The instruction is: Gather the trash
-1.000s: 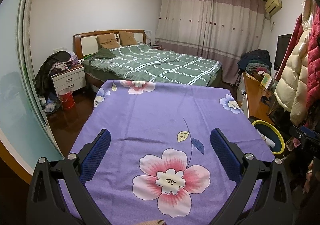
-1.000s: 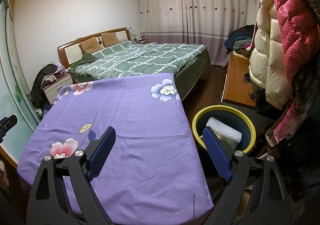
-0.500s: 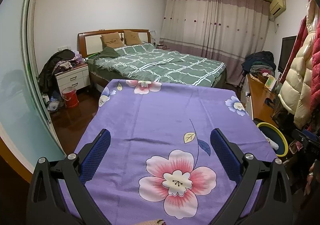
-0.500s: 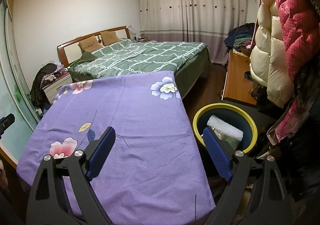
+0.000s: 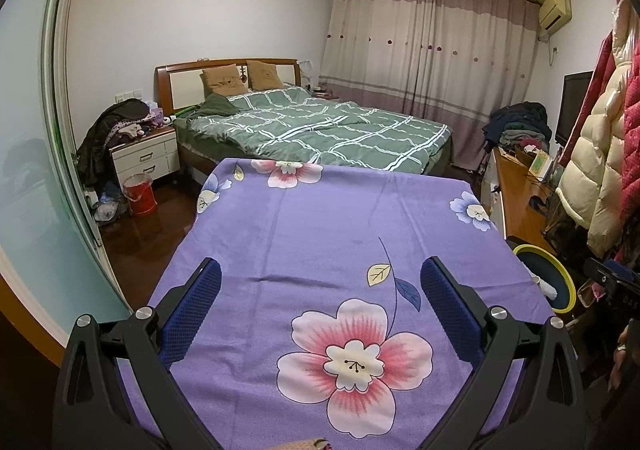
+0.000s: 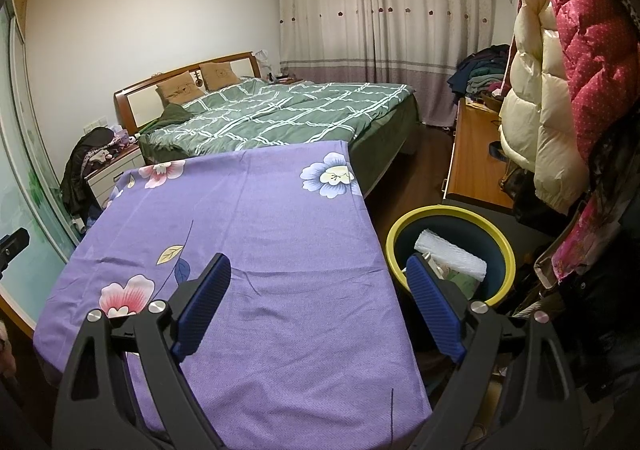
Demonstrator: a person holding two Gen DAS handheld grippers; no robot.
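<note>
We hold both claws above the tabletop (image 5: 320, 234) with its purple flowered cloth — the left claw (image 5: 320, 290) and the right claw (image 6: 320, 290) each have their blue pads spread wide, pinching nothing.

The trash shows only in the bin (image 6: 500, 246), the dark bucket with a yellow rim at the right middle of the right wrist view, just beside the tabletop's right edge. Inside it lie a piece of white foam netting (image 6: 452, 254) and some paler scraps we cannot make out. No loose trash is visible on the cloth in either view.

We judge that the collecting is at or near its end, or that we stand between items. The next move calls for looking round for anything left — on the cloth or the floor — before reaching; if nothing turns up, the claws can simply rest.

The right wrist view looks down into the bin and shows its contents. The left wrist view catches only a sliver of the yellow rim (image 5: 564, 278) at the right edge, but shows the red bucket (image 5: 140, 196) by the nightstand at middle left, which the other view hides.
</note>
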